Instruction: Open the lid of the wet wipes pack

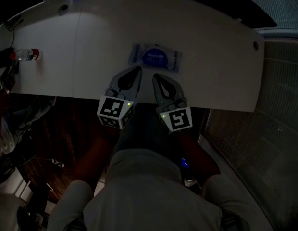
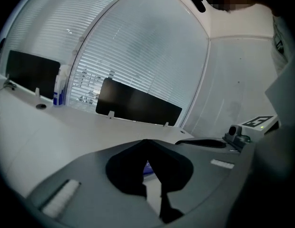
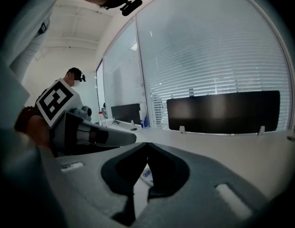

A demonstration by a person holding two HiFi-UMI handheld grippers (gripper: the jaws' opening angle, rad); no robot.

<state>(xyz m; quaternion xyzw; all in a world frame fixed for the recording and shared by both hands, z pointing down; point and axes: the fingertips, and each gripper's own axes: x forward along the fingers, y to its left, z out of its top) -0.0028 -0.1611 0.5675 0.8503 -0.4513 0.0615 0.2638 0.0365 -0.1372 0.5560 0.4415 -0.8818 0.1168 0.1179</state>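
Wet wipes pack [image 1: 155, 57]: it lies flat on the white desk [image 1: 211, 57], blue face up, just beyond both gripper tips; we judge its lid not yet opened.
Left gripper [image 1: 137, 72]: its jaws are together with nothing between them. We hold it low over the near desk edge, pointing at the pack's left part, probably to steady it.
Right gripper [image 1: 156, 78]: also closed and empty, beside the left one. It is aimed toward the pack's middle, where we expect the lid.
Water bottle [image 1: 27, 55]: well apart at the desk's left end, out of our way.
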